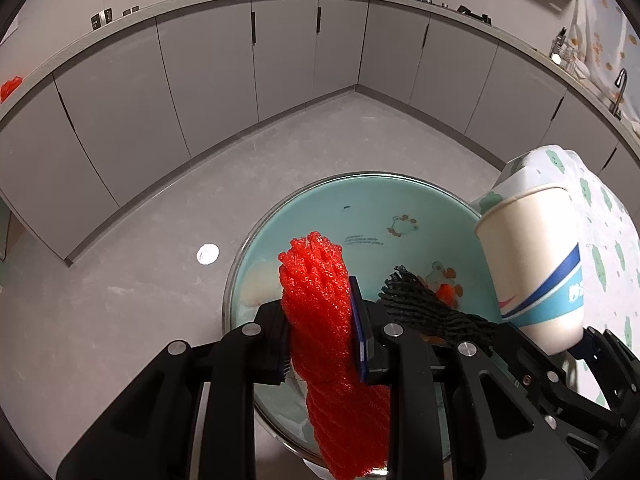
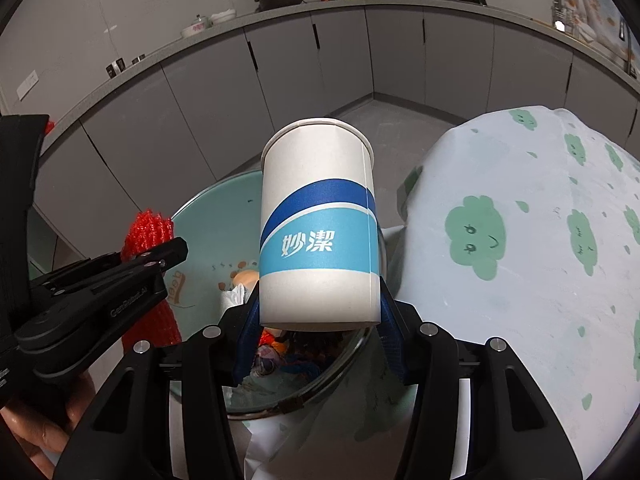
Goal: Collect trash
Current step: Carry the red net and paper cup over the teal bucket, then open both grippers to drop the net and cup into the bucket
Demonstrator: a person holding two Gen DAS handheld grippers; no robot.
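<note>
My left tongs [image 1: 324,336] are clamped tight on a red foam net sleeve [image 1: 320,320], which stands up between the two pads and hangs down below them. Through this left wrist view the sleeve is directly above the open trash bin [image 1: 280,216], whose pale green liner shows cartoon prints. A black foam net [image 1: 424,312] lies inside the bin just right of my pads. At the right edge, my other tongs hold a paper cup [image 1: 532,264], tilted, over the bin's rim. A small white scrap [image 1: 207,255] lies on the grey floor [image 1: 160,280], apart from the bin.

From the right wrist view, my right tongs [image 2: 320,336] grip the paper cup [image 2: 318,224] by its base, pads pressed against both sides, the cup upright with its blue band facing me. It is above the bin [image 2: 208,204], where mixed rubbish shows beneath. The left tongs [image 2: 120,276] and red sleeve [image 2: 148,228] show at left. A patterned bag [image 2: 520,260] bulges to the right.
</note>
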